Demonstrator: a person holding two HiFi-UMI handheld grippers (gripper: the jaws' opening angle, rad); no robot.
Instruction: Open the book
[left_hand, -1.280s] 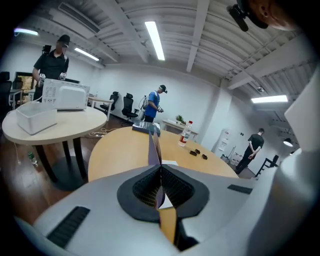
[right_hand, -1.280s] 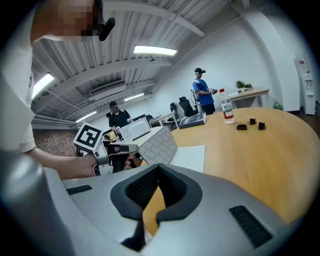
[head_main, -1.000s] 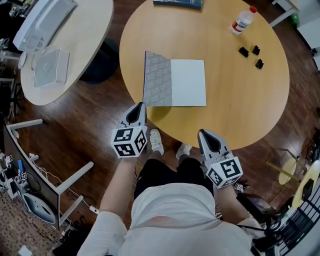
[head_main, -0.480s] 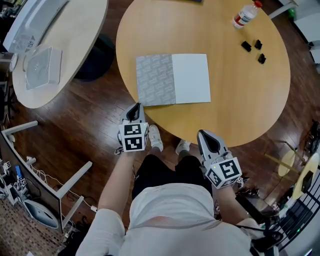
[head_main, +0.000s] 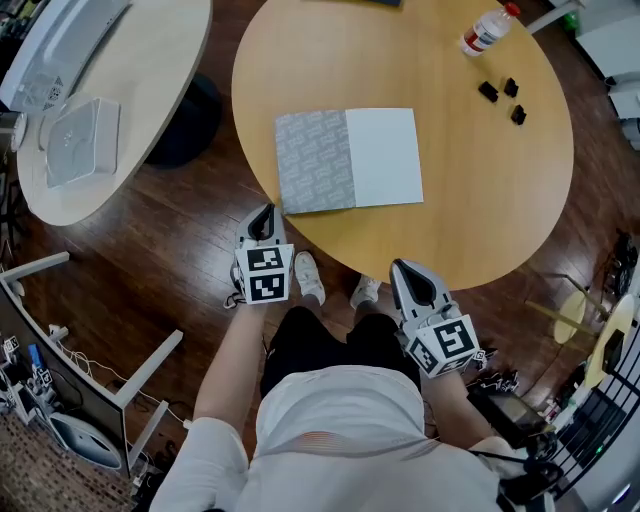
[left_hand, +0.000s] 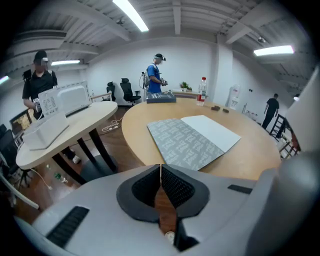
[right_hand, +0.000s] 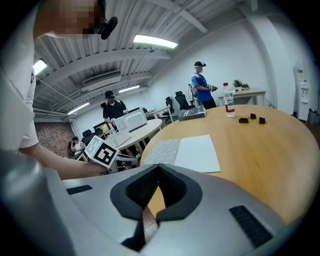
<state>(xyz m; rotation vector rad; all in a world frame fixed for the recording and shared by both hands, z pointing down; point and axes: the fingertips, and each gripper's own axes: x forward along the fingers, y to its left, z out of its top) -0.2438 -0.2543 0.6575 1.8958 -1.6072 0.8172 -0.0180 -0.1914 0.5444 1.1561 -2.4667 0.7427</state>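
The book (head_main: 348, 160) lies open and flat on the round wooden table (head_main: 470, 200), its grey patterned cover to the left and a white page to the right. My left gripper (head_main: 262, 213) hangs just off the table's near edge, below the book's left corner, shut and empty. Further right my right gripper (head_main: 407, 268) is also shut and empty, off the near edge. The left gripper view shows the book (left_hand: 192, 137) ahead of the shut left gripper (left_hand: 160, 167). The right gripper view has the book (right_hand: 187, 151) beyond the shut right gripper (right_hand: 159, 167).
A plastic bottle (head_main: 483, 30) and three small black blocks (head_main: 503, 98) sit at the table's far right. A second pale table (head_main: 150, 80) with a white device (head_main: 70, 130) stands at the left. People stand in the room behind, and the holder's feet show under the table's edge.
The grey cover, partly raised a second ago, has dropped flat to the left. My left gripper has drawn back slightly from the table's edge. The right gripper has barely moved.
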